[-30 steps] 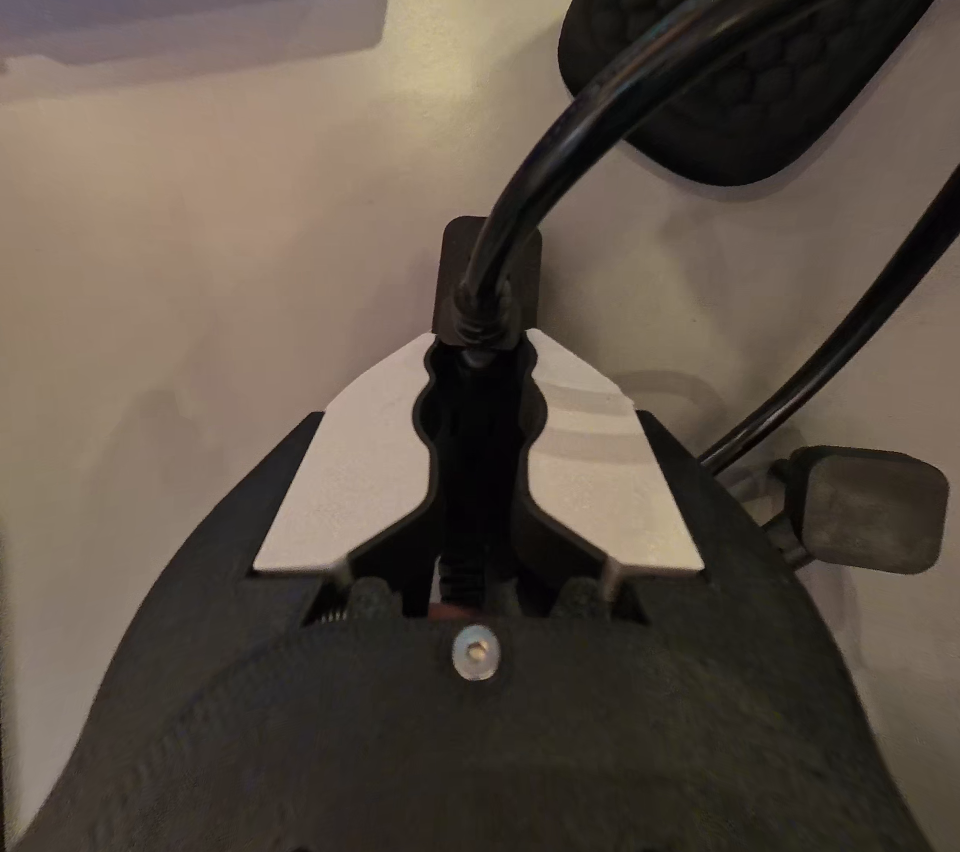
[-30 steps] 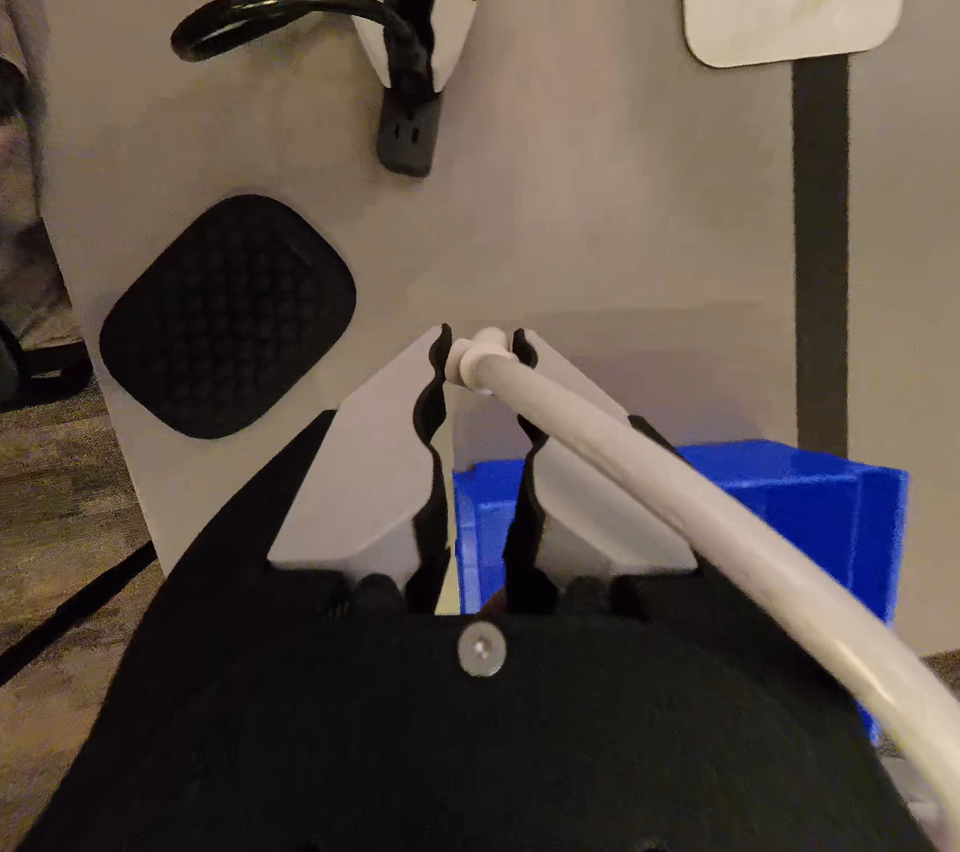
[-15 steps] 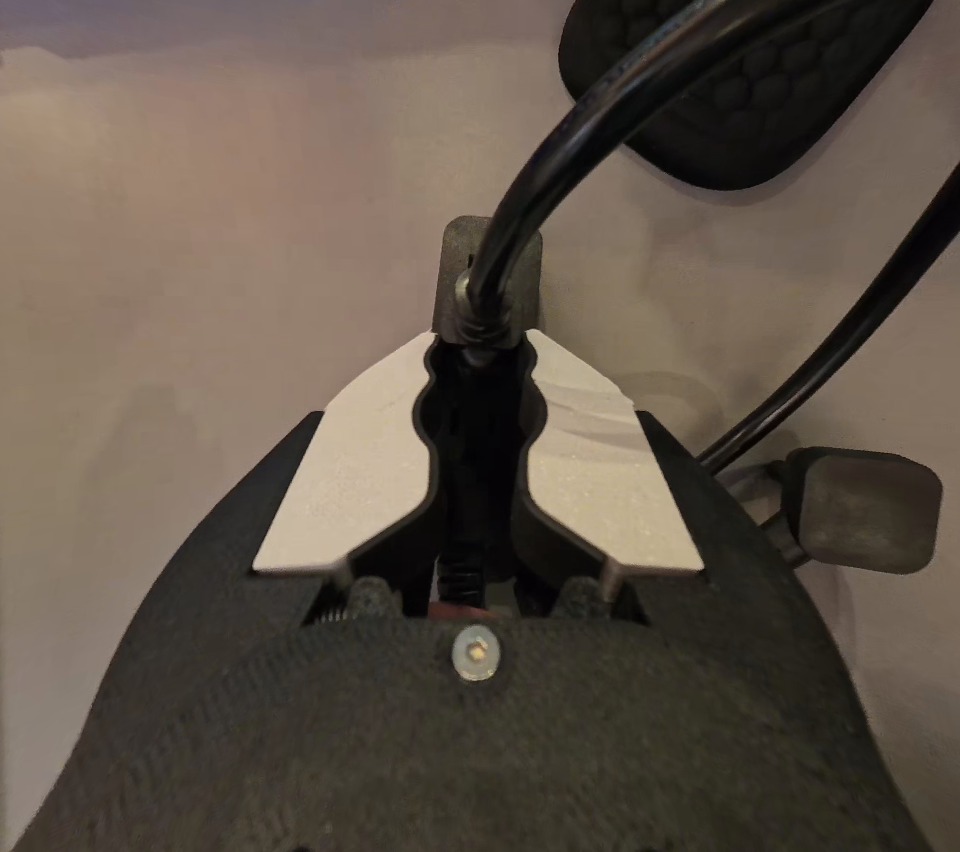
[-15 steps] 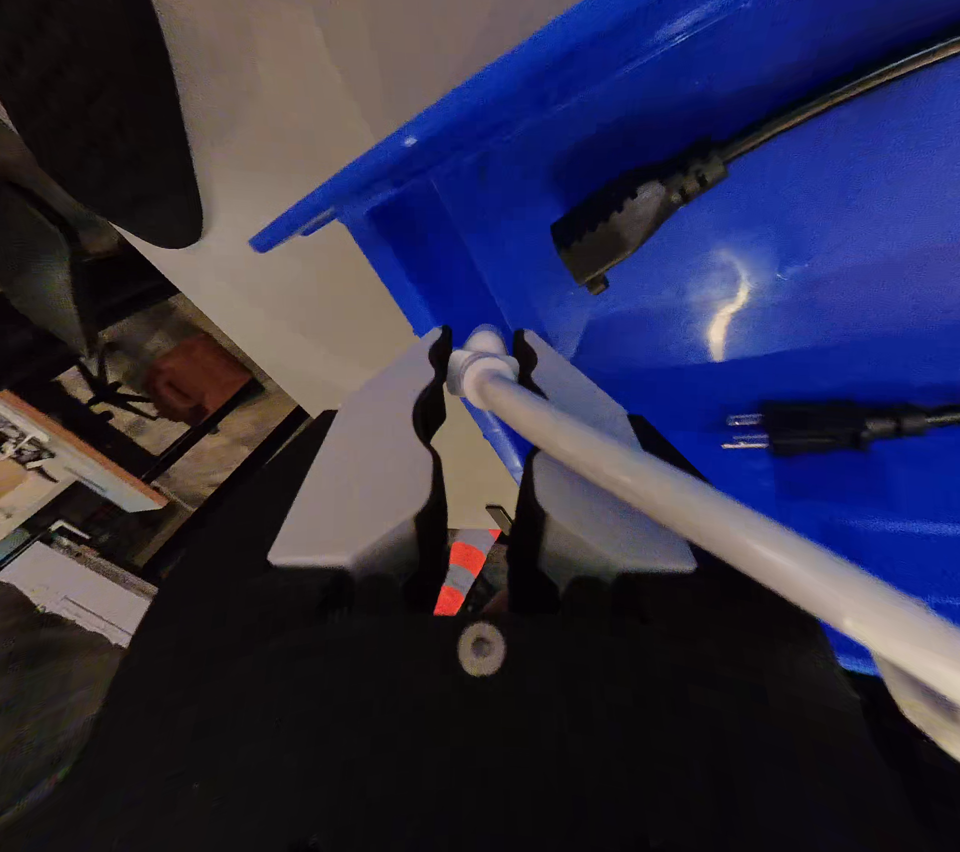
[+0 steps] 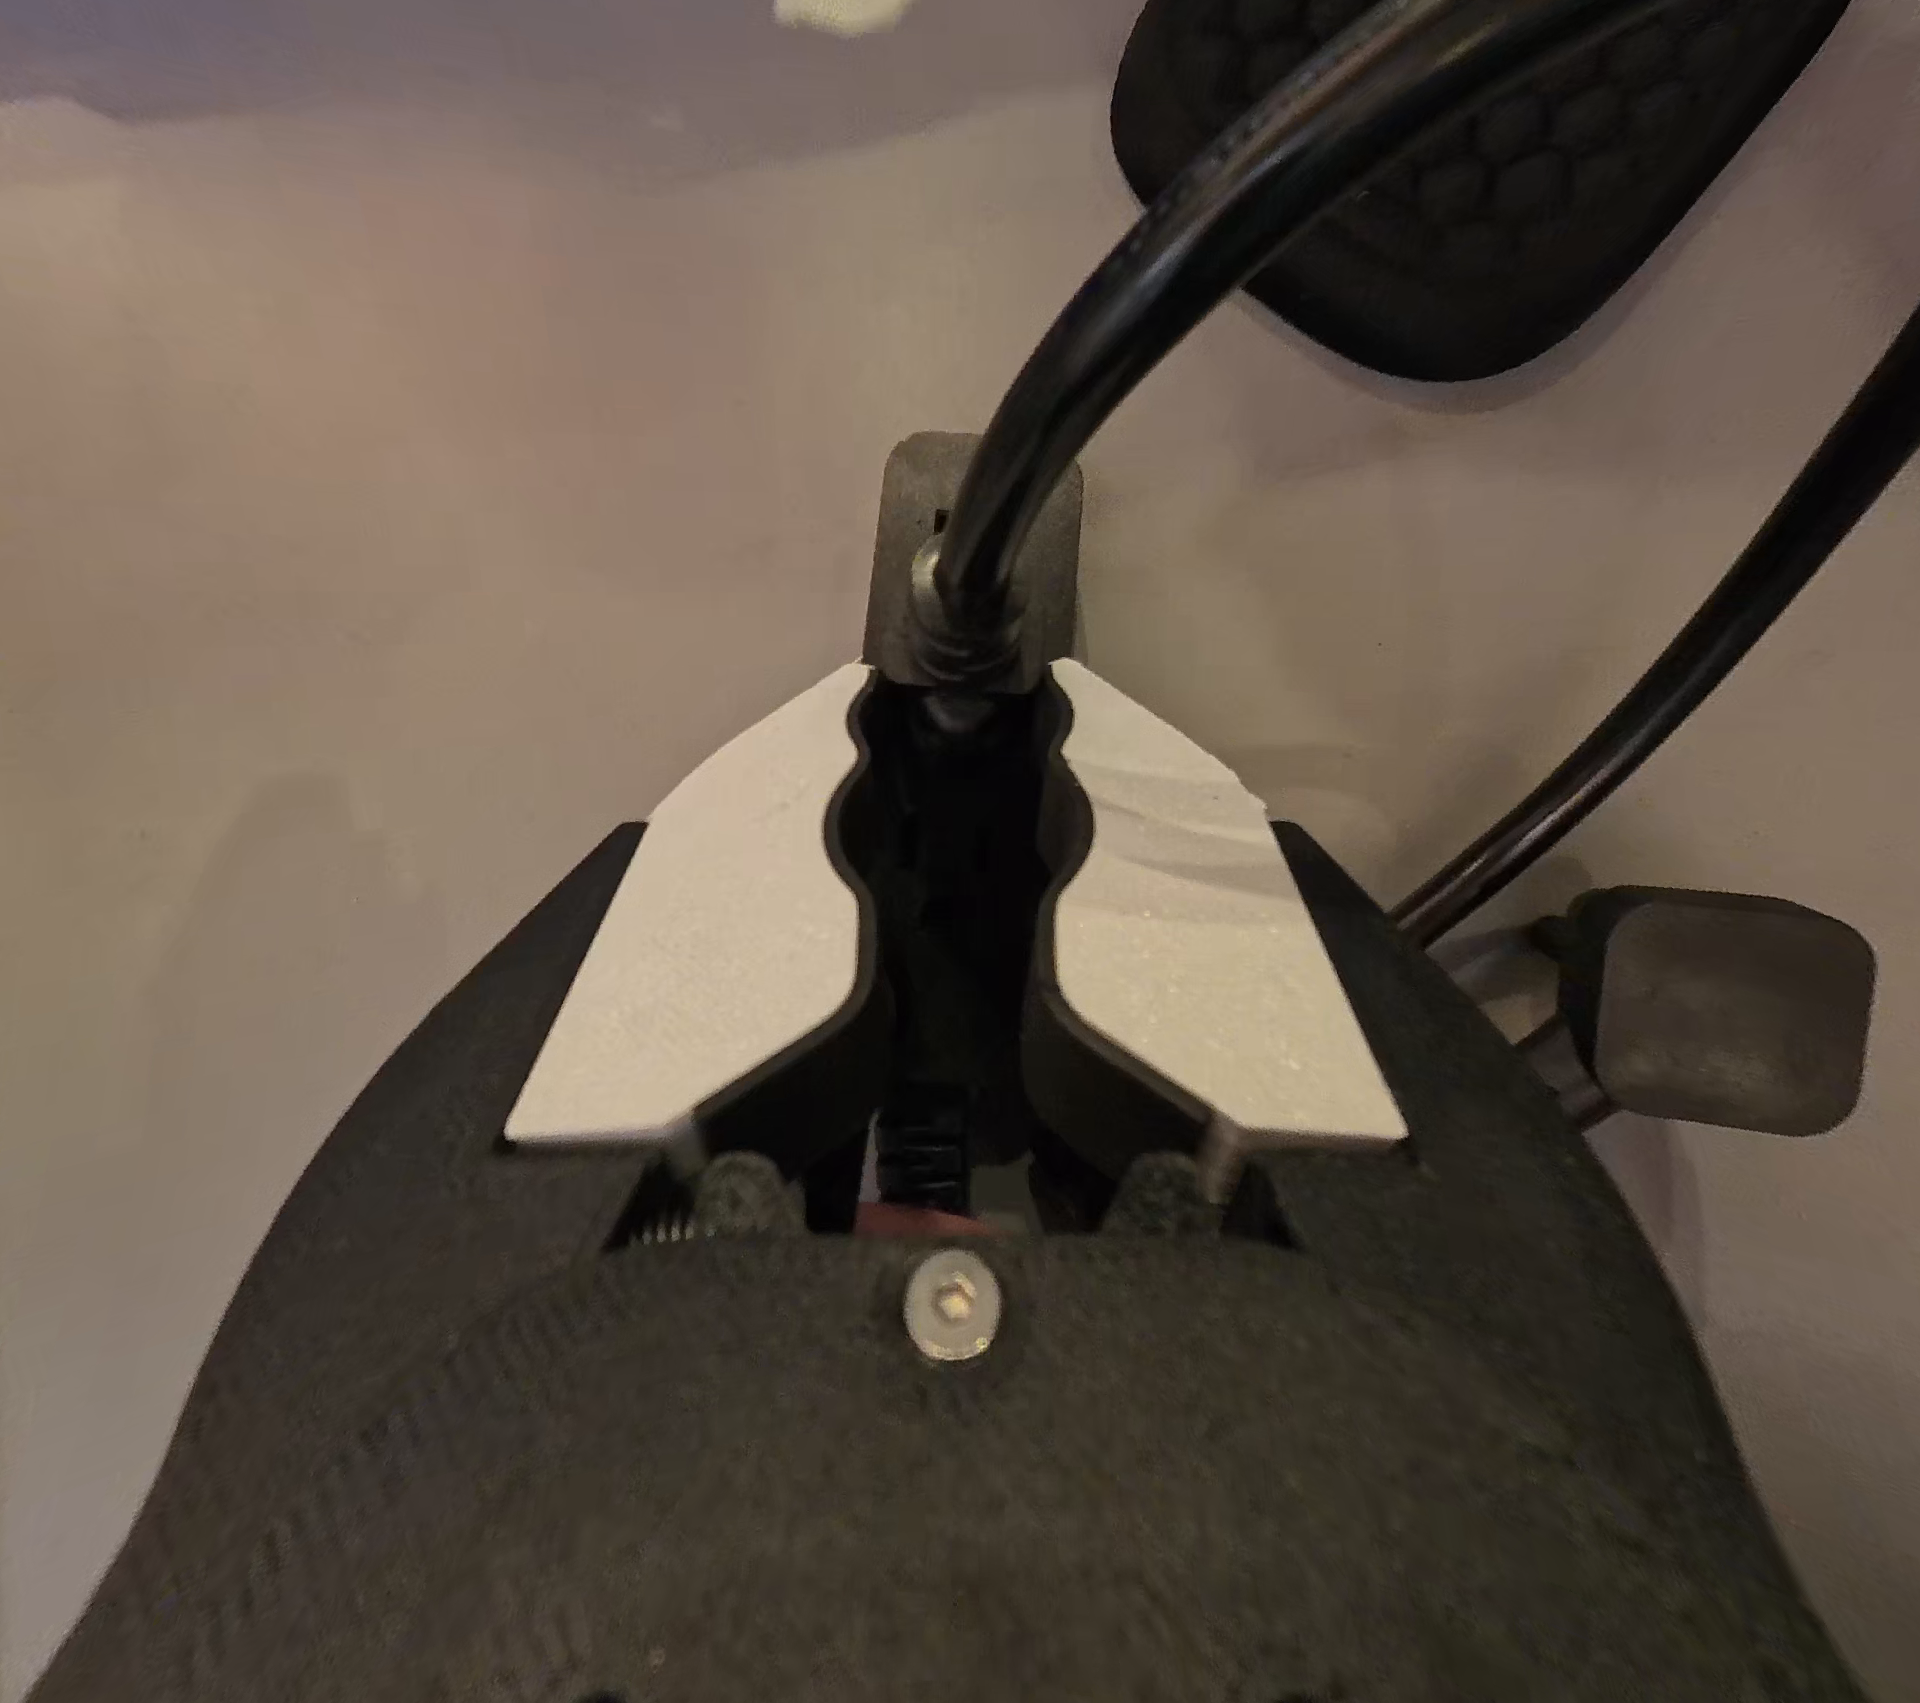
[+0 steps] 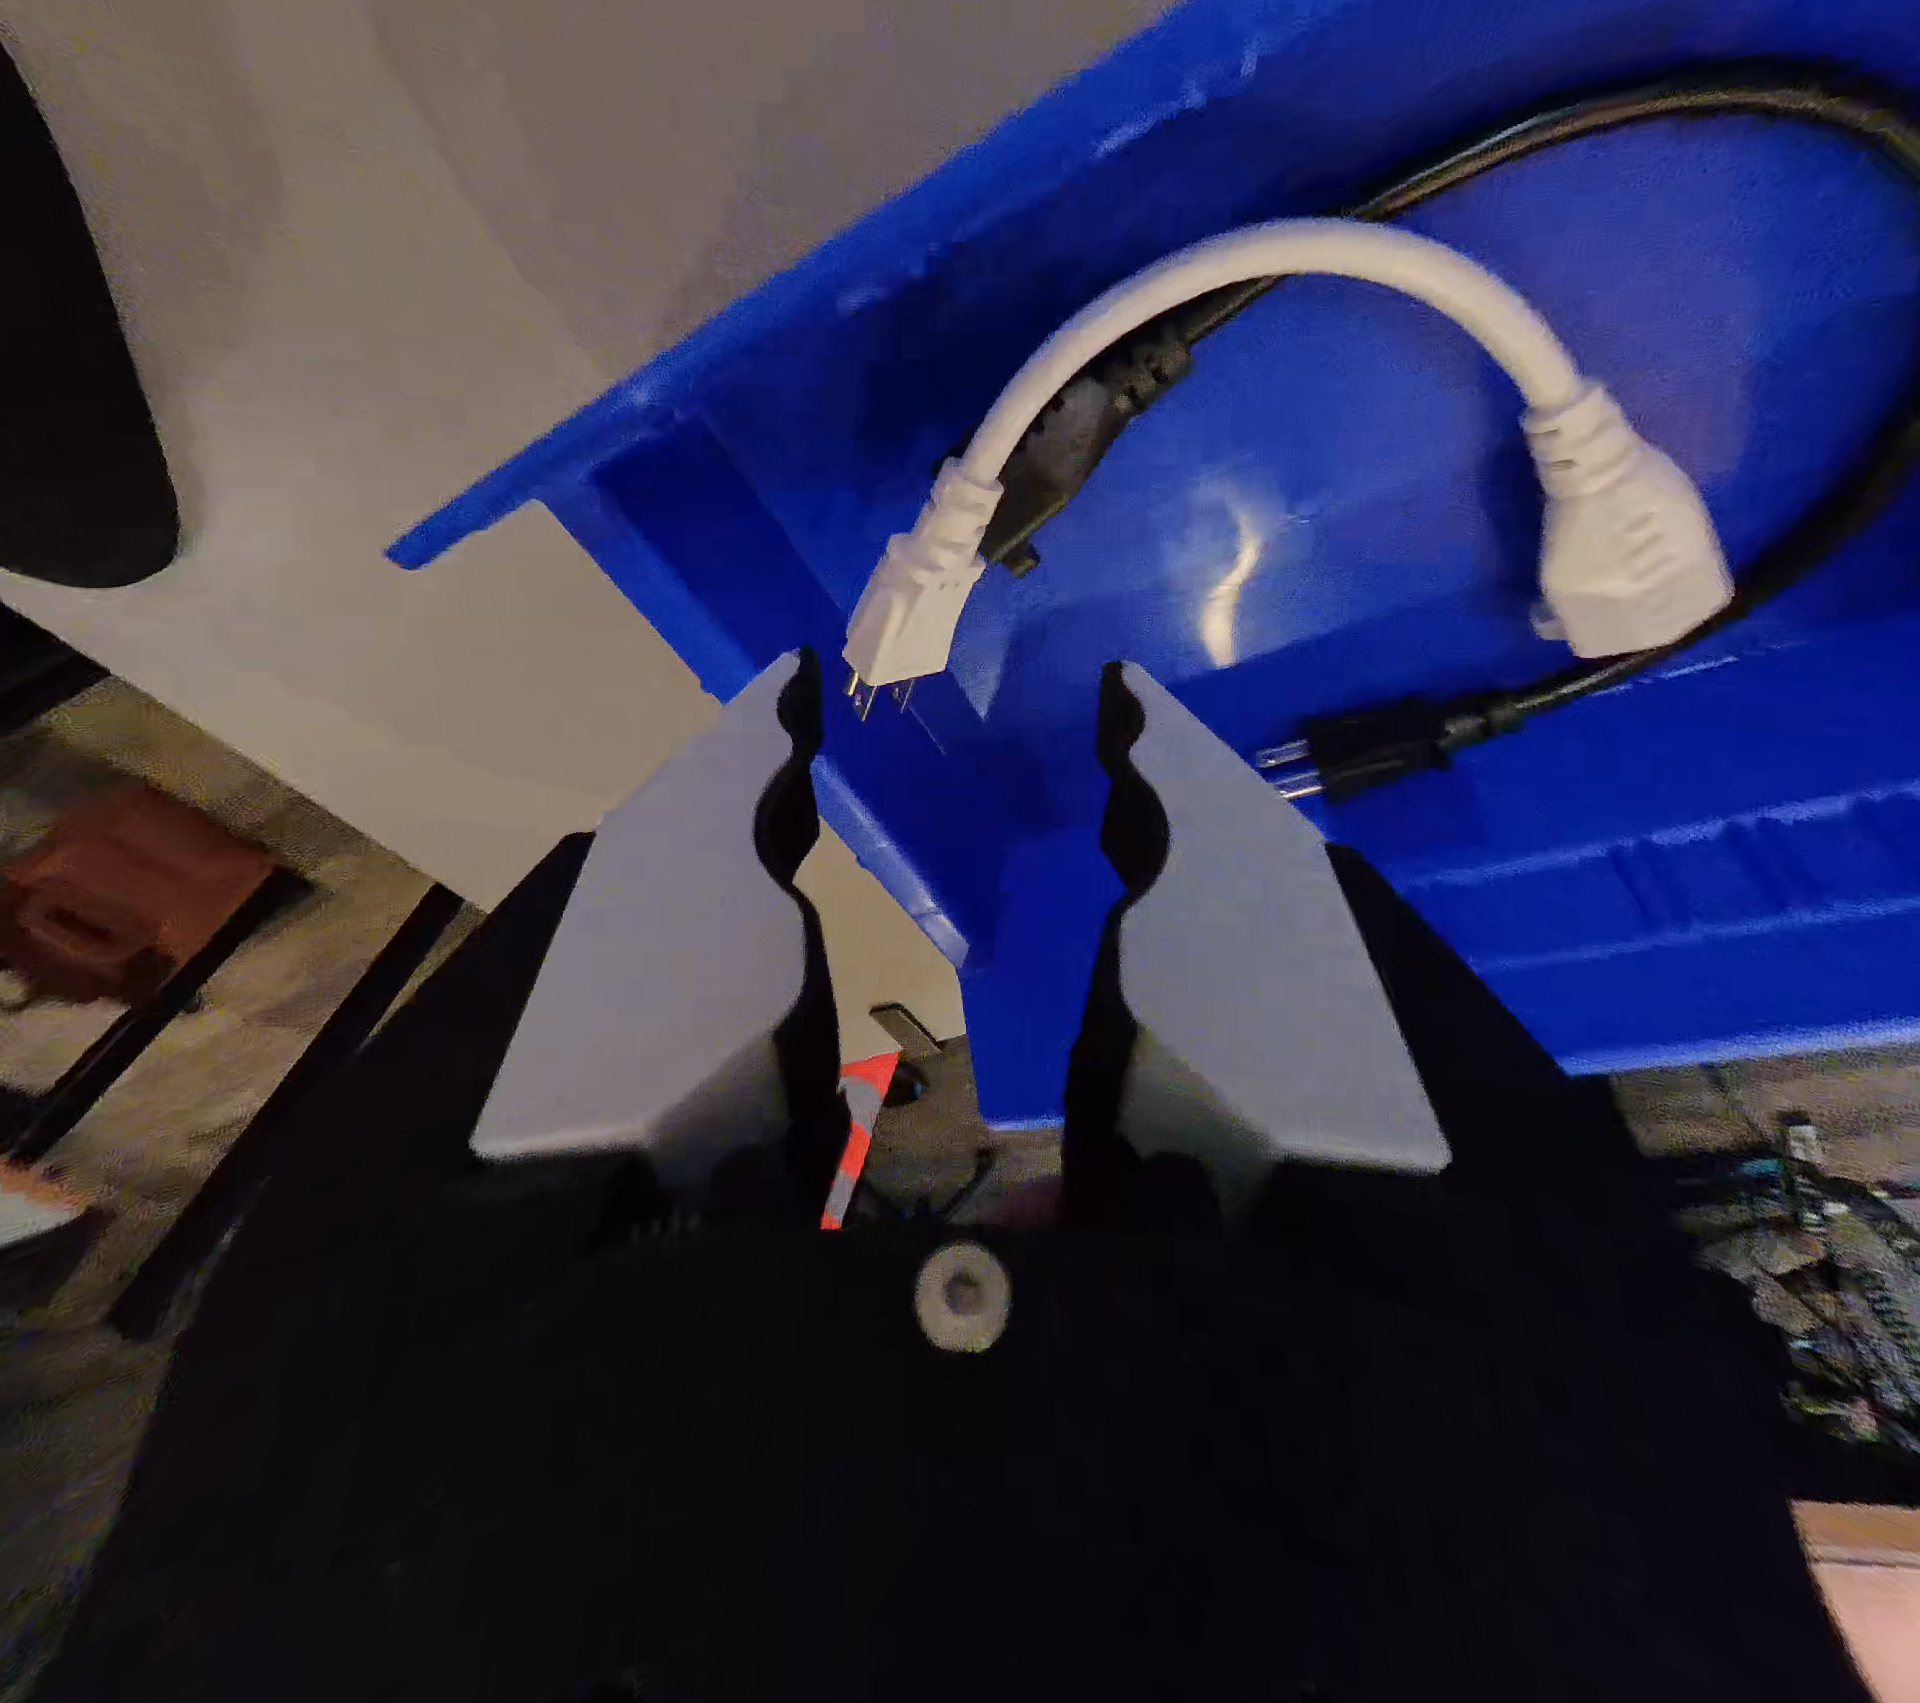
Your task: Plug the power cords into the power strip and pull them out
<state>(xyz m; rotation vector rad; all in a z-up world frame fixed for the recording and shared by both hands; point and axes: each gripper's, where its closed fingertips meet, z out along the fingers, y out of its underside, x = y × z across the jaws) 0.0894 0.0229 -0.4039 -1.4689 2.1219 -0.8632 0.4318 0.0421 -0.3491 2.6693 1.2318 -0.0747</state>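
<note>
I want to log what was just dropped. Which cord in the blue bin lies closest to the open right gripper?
The white cord: its pronged plug sits just beyond the right gripper, while the black cord lies farther right.

The desk [image 5: 436, 510] is a pale, matte surface, lit warmly and unevenly, with soft grey shadows pooling across its far part in the left wrist view. A black mat [image 5: 1538, 126] with a honeycomb texture lies on it at the upper right. In the right wrist view the same pale desk fills the upper left, and its straight edge drops away to a floor [image 6: 312, 915] of mottled grey-brown carpet. A thin black bar [image 6: 260, 957] runs slantwise below that edge. A blurred reddish-brown object [image 6: 104, 905] sits on the floor at far left. The room is dim overall.
</note>
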